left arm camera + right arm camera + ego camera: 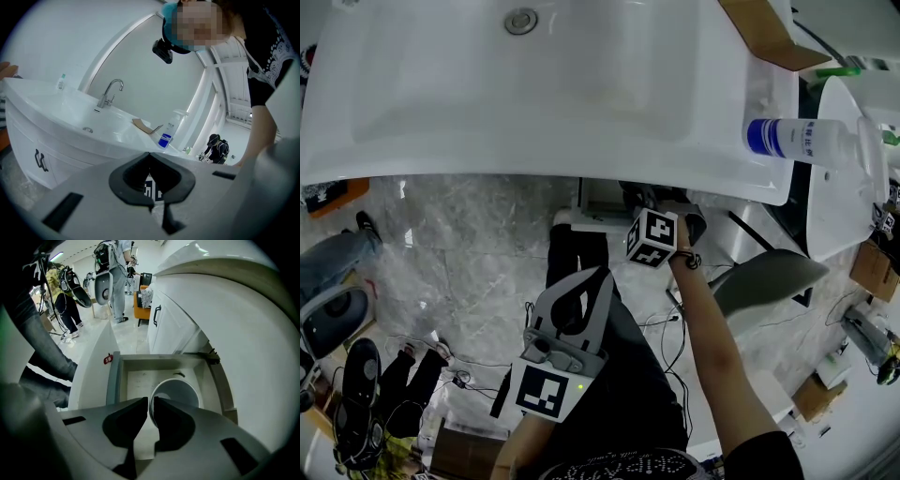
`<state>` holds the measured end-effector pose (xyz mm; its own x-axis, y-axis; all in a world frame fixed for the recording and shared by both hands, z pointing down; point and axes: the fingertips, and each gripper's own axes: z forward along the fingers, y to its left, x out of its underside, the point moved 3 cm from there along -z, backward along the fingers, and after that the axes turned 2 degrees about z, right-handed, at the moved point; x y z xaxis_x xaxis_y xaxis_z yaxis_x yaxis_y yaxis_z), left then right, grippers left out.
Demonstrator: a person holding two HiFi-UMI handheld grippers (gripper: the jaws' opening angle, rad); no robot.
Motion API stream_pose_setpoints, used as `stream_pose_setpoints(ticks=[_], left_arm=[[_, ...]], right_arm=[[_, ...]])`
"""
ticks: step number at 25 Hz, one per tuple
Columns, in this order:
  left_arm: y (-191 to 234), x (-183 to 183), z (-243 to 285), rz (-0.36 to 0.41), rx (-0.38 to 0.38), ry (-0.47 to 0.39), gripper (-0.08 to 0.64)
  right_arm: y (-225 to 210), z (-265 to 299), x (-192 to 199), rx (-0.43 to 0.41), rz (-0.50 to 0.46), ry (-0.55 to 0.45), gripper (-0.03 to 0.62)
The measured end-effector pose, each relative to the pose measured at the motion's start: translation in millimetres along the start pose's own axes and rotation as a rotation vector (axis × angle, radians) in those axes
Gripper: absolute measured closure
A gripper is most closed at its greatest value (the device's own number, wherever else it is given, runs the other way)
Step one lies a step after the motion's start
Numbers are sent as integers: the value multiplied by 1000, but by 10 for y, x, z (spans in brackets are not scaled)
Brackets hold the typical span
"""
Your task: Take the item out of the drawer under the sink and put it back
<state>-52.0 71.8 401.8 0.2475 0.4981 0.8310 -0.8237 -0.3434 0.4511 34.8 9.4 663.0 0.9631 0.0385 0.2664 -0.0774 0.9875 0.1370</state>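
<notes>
Inside the drawer point(136, 380) under the sink point(581, 84), the white bowl point(180, 390) is held at its rim by the right gripper point(151, 400), whose fingers are opening. This looks like the put-back step, so release and withdrawal are called for next. The left gripper point(149, 153) fingers are together and empty.

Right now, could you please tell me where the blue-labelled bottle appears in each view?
Head view: blue-labelled bottle, right side, on the sink ledge.
Left gripper view: near centre, upright, just right of the cardboard piece.
Right gripper view: not in it.
Shared landmark: that cardboard piece, also at the head view's top right.
</notes>
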Motion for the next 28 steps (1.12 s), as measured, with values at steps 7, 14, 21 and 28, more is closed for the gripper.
stream_pose_setpoints(ticks=[7,14,21,28], left_arm=[[-18,-41,-22,0,4,-14,557],[-44,-150,-49,7,19,-41,557],[-142,-275,-59,36,48,-64,557],[-230,-444,-128,81,62,-87,557]], right_arm=[[-3,-64,-42,-3,26,-6,520],[-9,-267,-150,37,45,-42,520],[-99,-724,-304,154,161,-169,522],[-8,-1371,-485,220,400,-416,571]])
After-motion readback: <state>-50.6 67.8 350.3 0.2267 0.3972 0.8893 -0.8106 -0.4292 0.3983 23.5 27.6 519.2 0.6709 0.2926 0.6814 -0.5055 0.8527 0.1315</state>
